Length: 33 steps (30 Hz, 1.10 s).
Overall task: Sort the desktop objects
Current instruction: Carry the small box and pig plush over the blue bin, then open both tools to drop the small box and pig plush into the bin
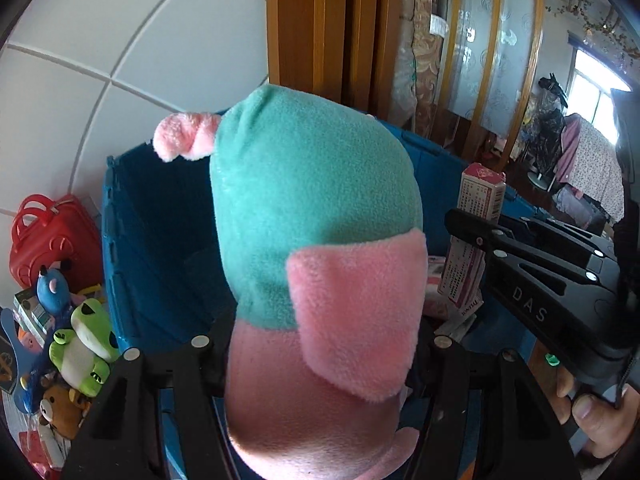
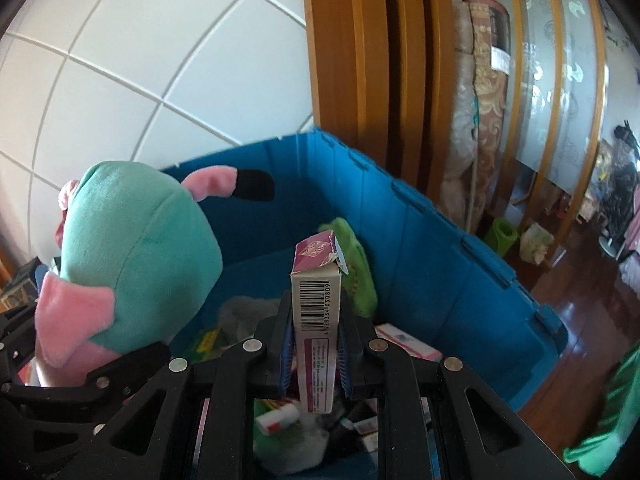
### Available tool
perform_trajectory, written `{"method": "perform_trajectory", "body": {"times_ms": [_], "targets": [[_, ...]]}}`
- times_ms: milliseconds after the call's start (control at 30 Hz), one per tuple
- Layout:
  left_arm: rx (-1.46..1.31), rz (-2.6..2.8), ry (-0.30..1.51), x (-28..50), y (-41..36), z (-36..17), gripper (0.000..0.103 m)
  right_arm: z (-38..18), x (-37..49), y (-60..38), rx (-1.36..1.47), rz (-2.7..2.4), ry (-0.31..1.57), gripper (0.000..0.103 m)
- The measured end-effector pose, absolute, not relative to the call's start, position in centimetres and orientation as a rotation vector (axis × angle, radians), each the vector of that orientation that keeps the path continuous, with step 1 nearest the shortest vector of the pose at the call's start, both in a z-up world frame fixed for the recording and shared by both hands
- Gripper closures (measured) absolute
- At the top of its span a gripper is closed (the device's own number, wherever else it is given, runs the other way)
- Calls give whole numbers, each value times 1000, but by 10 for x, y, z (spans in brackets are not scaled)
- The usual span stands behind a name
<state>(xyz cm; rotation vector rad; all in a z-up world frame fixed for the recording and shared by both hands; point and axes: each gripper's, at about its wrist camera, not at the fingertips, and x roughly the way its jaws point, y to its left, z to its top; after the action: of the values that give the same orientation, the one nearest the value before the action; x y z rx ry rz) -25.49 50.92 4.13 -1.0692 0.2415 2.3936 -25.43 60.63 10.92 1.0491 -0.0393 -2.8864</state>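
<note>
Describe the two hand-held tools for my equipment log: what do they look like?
Both are matte black plastic with angular, cut-out finger frames dotted with round silver fasteners. The right tool has ribbed blue pads inside its fingers. Seen from the left tool, the right one's side bears pale "DAS" lettering and a small green part underneath. No cables show, and no sleeve is clearly visible.

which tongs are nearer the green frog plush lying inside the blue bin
Right. The right tongs, shut on a barcode box, hang just before the green frog plush in the blue bin. The left tongs, holding the teal-and-pink plush, sit further left.
</note>
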Motion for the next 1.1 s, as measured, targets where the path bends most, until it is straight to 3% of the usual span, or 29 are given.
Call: {"method": "perform_trajectory", "body": {"times_ms": [300,433,567,633,700,767,933,1100], "targets": [[-1148,2405,299,-242,528,35,36,78,-274,635,1129,-2849,-19,85],[-1131,2455,324,-237,530,38,23,73,-280,638,1159,-2839,6,85],[-1098,2496,307,-232,523,46,20,68,-282,640,1186,-2832,17,83],[-1083,2517,302,-230,519,49,19,67,-281,641,1192,-2838,24,73],[-1061,2539,283,-228,512,52,19,67,-280,641,1195,-2843,26,37],[-1035,2564,270,-222,504,56,19,68,-276,639,1179,-2851,31,10],[-946,2638,214,-203,471,69,19,83,-255,629,1110,-2886,39,2],[-805,2716,164,-175,426,87,19,109,-216,603,986,-2918,58,1]]}}
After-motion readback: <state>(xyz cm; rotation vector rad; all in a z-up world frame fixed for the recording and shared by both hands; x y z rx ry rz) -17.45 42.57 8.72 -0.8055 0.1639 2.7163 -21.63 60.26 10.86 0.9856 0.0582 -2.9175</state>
